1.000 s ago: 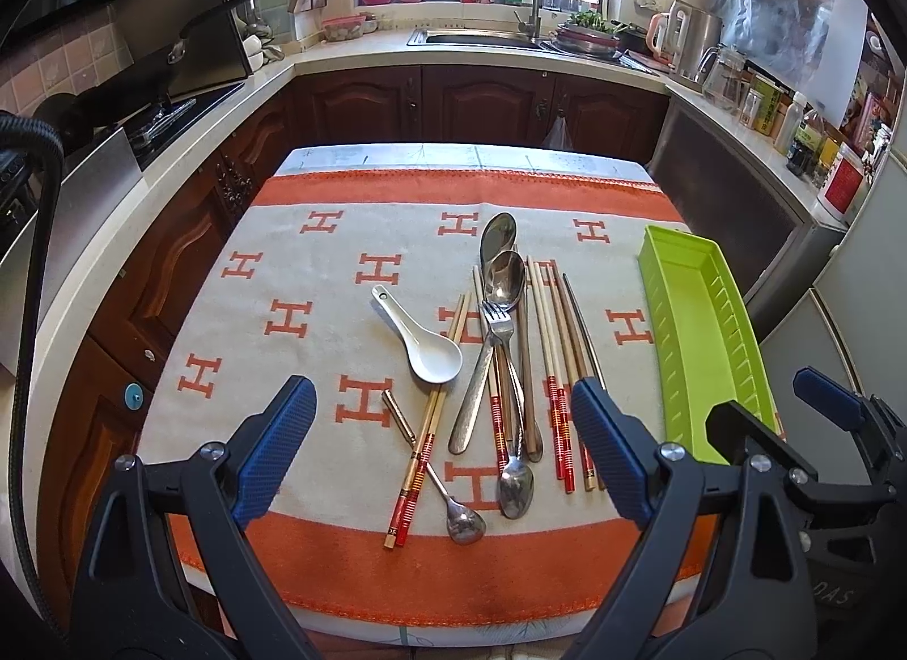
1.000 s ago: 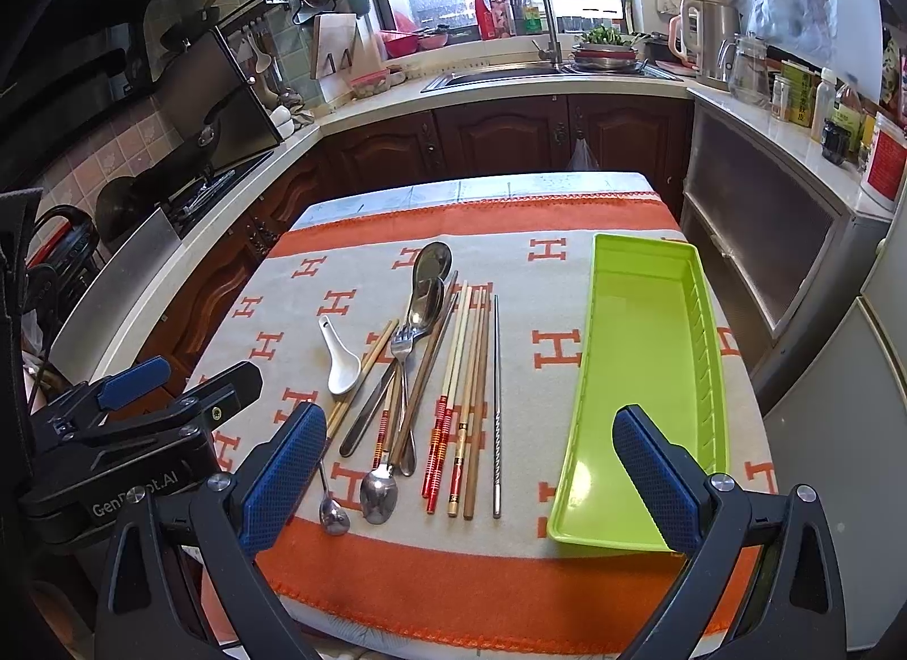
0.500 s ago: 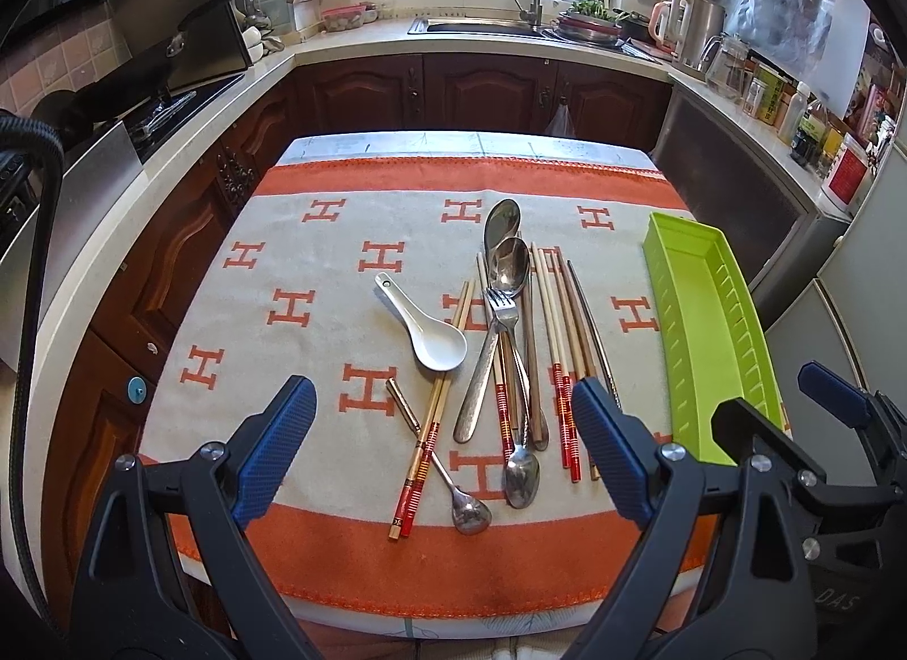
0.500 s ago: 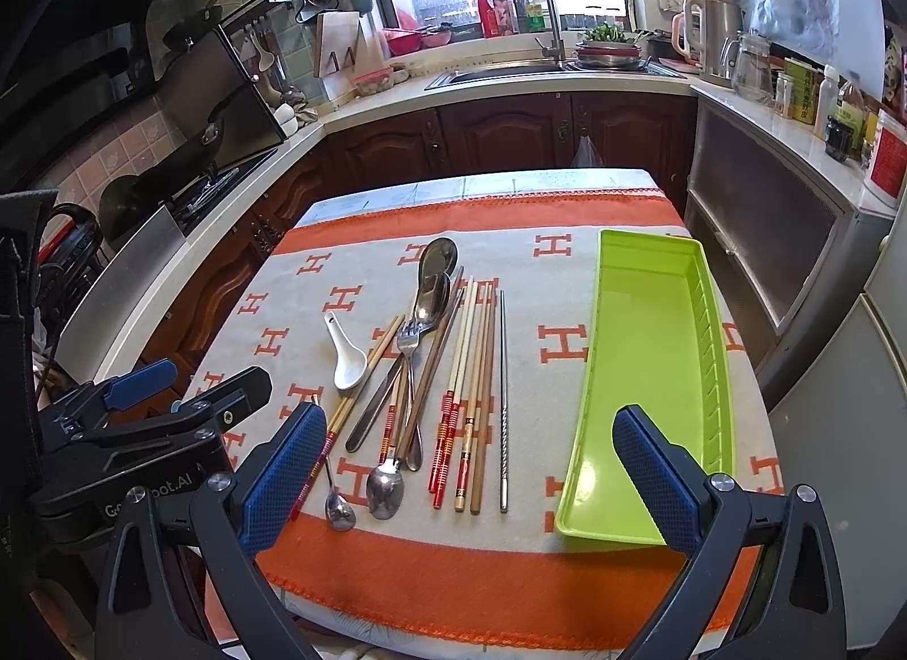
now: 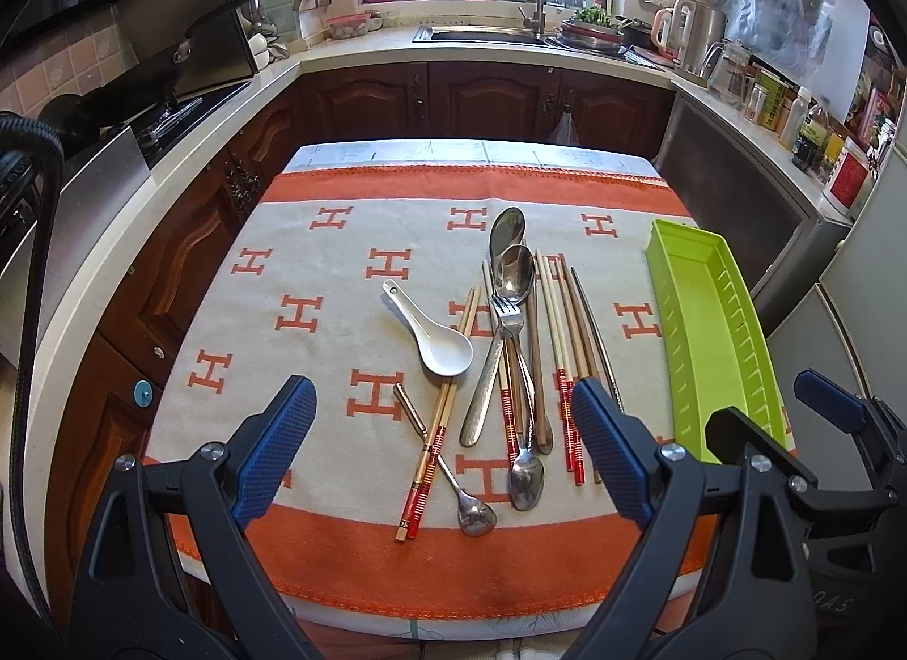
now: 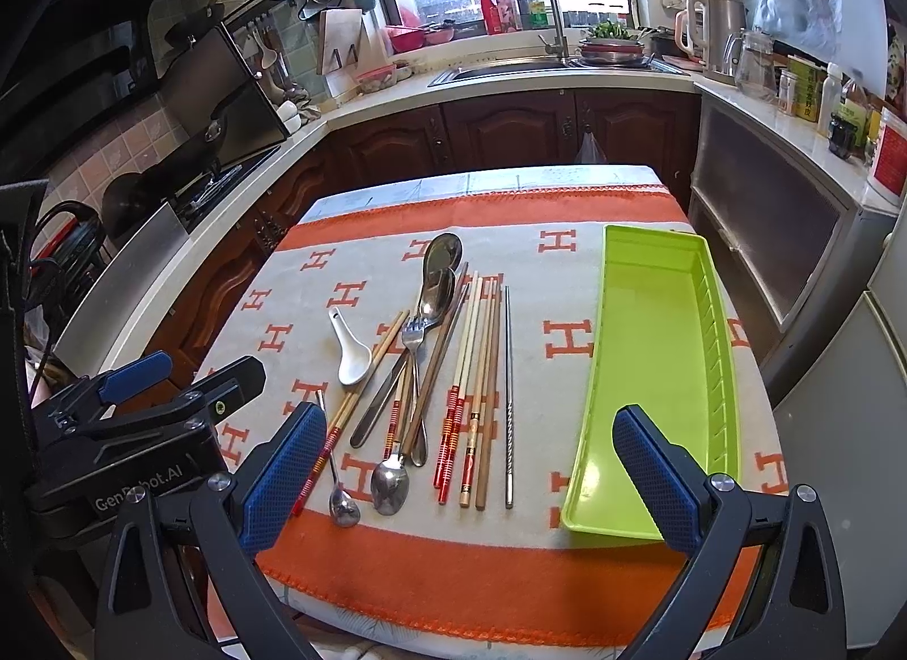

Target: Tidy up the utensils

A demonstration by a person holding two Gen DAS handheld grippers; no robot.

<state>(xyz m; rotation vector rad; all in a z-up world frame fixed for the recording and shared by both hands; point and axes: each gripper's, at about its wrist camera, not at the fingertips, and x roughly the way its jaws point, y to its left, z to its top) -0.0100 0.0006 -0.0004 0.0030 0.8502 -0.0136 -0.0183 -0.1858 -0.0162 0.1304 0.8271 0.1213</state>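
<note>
Drifted slightly since a second ago: both cameras pulled back and up a touch, so the cloth-covered surface (image 5: 340,558) sits lower and the far edge shows more fully; nothing on it shifted.

Left to right: left claw (image 5: 442,450) hovering wide open and empty above the near edge. White ceramic spoon (image 5: 433,339) lying apart from the rest, bowl toward the near side. Then the tangled heap: red-banded chopsticks (image 5: 433,433), small metal spoon (image 5: 473,512), fork (image 5: 499,354), two large spoons (image 5: 513,271), more chopsticks (image 6: 476,376) and a thin metal pair (image 6: 508,388). Green tray (image 6: 652,376) at far right, empty. Right claw (image 6: 462,467) likewise agape, holding nothing.

Best begun with an outlier, probably the metal pair nearest the tray: pinch mid-shaft, lift level, lay lengthwise inside. Avoid dragging crossed neighbours.
</note>
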